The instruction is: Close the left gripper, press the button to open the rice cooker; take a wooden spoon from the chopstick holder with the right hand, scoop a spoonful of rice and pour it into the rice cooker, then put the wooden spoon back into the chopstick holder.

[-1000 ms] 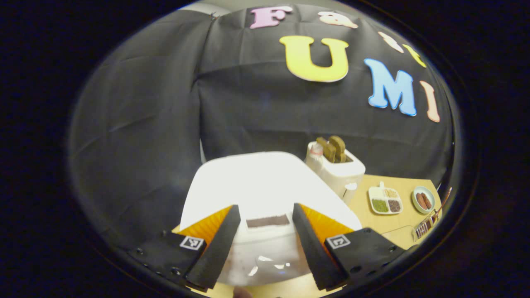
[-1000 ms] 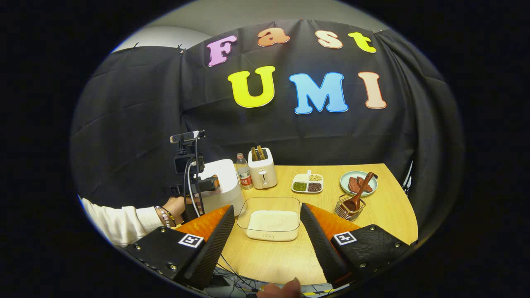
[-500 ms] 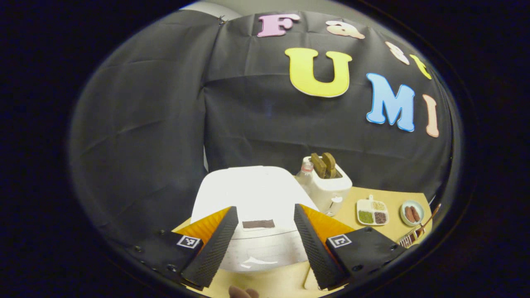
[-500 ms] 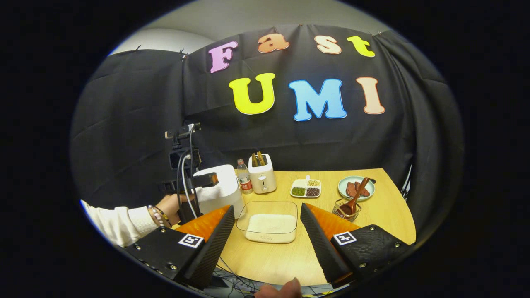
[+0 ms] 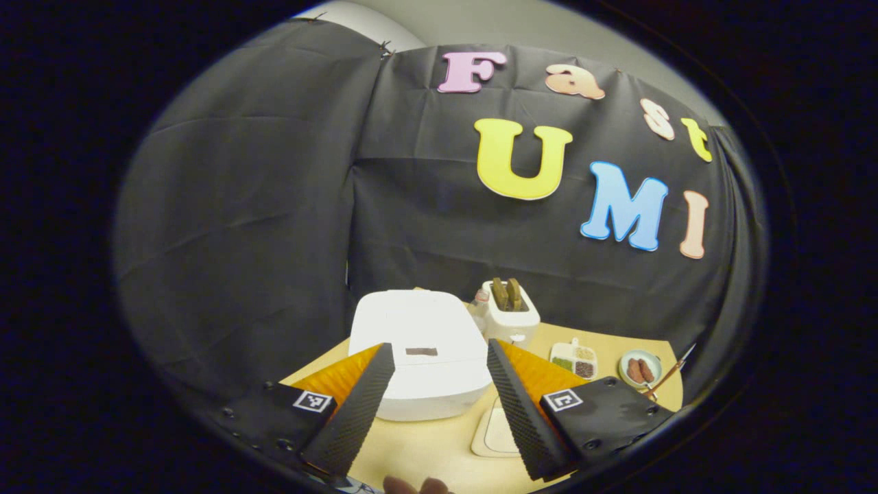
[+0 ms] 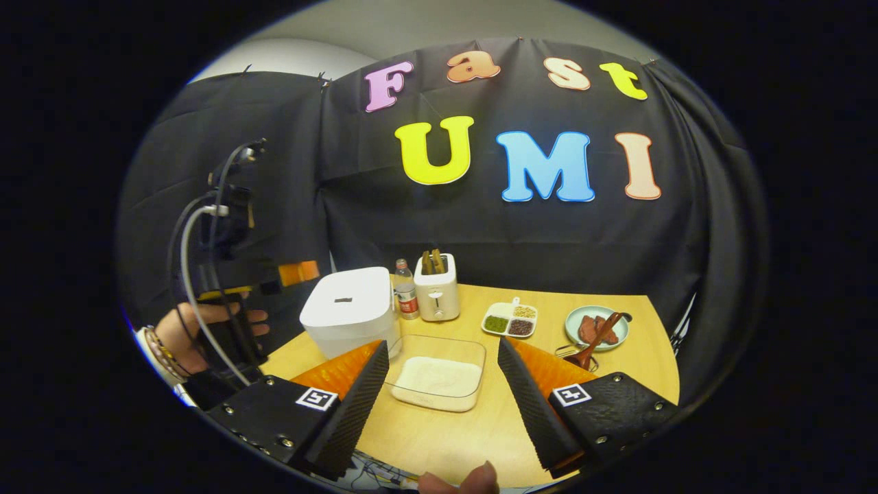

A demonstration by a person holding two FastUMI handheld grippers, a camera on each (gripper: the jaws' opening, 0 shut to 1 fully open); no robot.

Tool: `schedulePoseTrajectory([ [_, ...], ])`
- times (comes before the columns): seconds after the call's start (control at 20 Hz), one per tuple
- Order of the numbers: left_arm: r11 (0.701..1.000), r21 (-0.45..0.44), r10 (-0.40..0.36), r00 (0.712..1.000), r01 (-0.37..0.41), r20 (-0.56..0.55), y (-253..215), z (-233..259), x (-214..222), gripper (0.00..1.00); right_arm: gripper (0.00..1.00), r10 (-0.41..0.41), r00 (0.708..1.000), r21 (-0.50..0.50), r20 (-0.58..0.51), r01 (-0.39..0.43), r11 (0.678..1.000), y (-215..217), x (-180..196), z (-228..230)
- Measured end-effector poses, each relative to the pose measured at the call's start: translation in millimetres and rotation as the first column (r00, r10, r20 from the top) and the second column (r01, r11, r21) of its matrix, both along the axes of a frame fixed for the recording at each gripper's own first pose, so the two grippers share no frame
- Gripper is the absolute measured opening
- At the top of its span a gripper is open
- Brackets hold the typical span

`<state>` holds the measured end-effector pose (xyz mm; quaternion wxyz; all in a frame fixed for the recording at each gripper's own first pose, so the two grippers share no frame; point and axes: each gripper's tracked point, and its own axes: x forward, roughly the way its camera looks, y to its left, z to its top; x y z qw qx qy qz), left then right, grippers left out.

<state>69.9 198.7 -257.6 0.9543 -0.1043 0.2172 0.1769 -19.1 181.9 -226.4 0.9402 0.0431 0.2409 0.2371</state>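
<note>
The white rice cooker [image 5: 418,329] stands at the table's left end with its lid down; a dark strip marks the lid's front. My left gripper [image 5: 439,345] hangs open, back from and above the cooker, touching nothing. In the right gripper view a hand [image 6: 206,322] holds that left gripper [image 6: 295,273] left of the rice cooker [image 6: 346,309]. A clear rice container [image 6: 435,374] lies between the fingers of my open right gripper [image 6: 442,343], farther off. The wooden spoon [image 6: 598,331] leans in the wire chopstick holder [image 6: 573,353] to the right.
A toaster [image 6: 437,293] and a bottle [image 6: 406,295] stand behind the cooker. A divided dish of beans [image 6: 511,321] and a plate of sausages [image 6: 593,328] sit at the back right of the wooden table [image 6: 617,384]. Cables hang from the left gripper.
The left gripper has drawn back and risen from the rice cooker, which now looks smaller and farther. The hand holding it moved left. The right gripper barely shifted.
</note>
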Motion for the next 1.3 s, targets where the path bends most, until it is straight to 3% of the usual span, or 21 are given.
schedulePoseTrajectory([
  [0.25, 0.997, 0.063, -0.050, 0.987, 0.041, 0.149, -63.3, 105.5, -34.0, 0.94, 0.98, 0.002, 0.972, -0.091, 0.233, 0.020, 0.996, -47.3, 47.9, 63.5],
  [0.55, 0.987, 0.086, -0.160, 0.891, 0.136, 0.425, -169.3, 232.8, -67.8, 0.93, 0.98, -0.058, 0.891, -0.054, 0.450, 0.092, 0.994, -98.5, 73.7, 159.9],
  [0.65, 0.979, 0.140, -0.195, 0.867, 0.146, 0.459, -187.8, 256.7, -77.9, 0.93, 0.98, -0.078, 0.884, -0.028, 0.460, 0.102, 0.994, -109.8, 74.1, 178.6],
  [0.8, 0.970, 0.169, -0.236, 0.832, 0.174, 0.502, -212.7, 267.1, -84.3, 0.92, 0.98, -0.127, 0.881, 0.022, 0.456, 0.132, 0.991, -127.4, 72.5, 189.2],
  [0.95, 0.963, 0.187, -0.260, 0.843, 0.192, 0.471, -208.6, 248.5, -86.9, 0.92, 0.97, -0.199, 0.859, 0.038, 0.473, 0.205, 0.978, -151.8, 79.4, 189.5],
  [1.05, 0.964, 0.200, -0.249, 0.855, 0.175, 0.455, -195.6, 239.4, -85.7, 0.93, 0.97, -0.211, 0.867, 0.020, 0.452, 0.226, 0.974, -156.1, 83.9, 177.1],
  [1.3, 0.963, 0.183, -0.261, 0.845, 0.197, 0.466, -188.9, 238.9, -76.3, 0.92, 0.98, -0.237, 0.871, 0.023, 0.430, 0.251, 0.968, -158.5, 85.0, 176.7],
])
